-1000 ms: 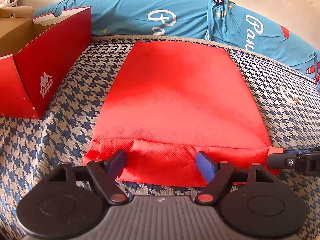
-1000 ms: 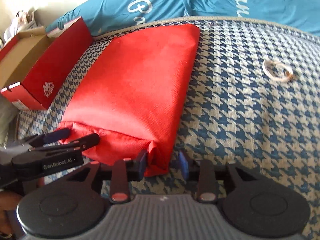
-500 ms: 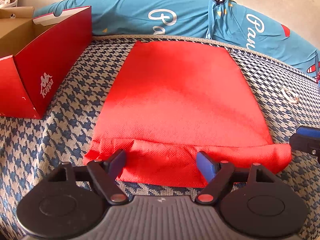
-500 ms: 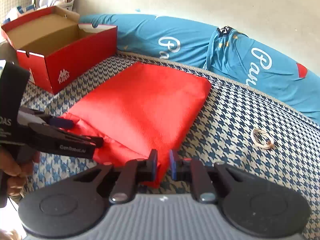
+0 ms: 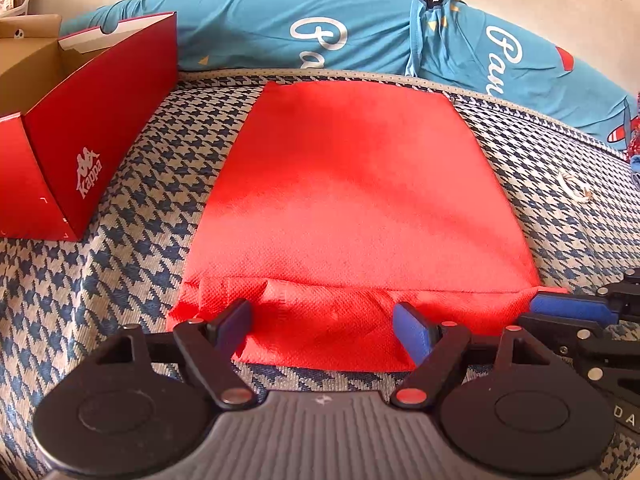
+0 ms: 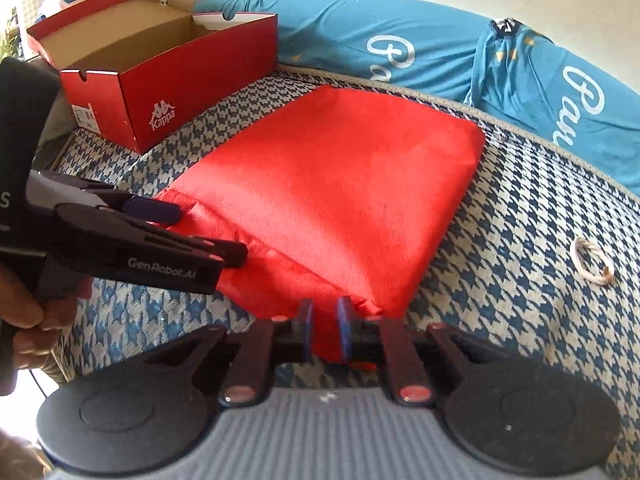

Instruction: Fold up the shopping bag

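Item: red non-woven fabric shopping bag [image 5: 360, 200], lying flat on a blue-and-cream houndstooth bed cover [image 5: 132, 240], centre of both frames. A narrow band along its near edge sits a layer lower than the main panel, lower centre of the left wrist view. Whether the main panel is already doubled cannot be told.

Left hand-held gripper [image 5: 322, 326]: released, jaws spread wide, straddling the middle of the bag's near edge at the bottom of its own frame; its blue pads hover just over the cloth, gripping nothing. In the right wrist view it enters from the left edge.

Right hand-held gripper [image 6: 325, 330]: clenched on the bag's near right corner, red fabric pinched between its pads, lower centre of its frame.

Surroundings: open red cardboard shoe box [image 6: 160, 72], upper left; blue printed pillows [image 5: 320, 28] across the top; small loop of pale cord [image 6: 591, 261] on the cover, right side, well apart from the bag.

Step in hand, as judged: securing the near edge, one corner gripped and the other not. The next move calls for the left jaws to take cloth toward the near left corner, so both ends lift evenly.
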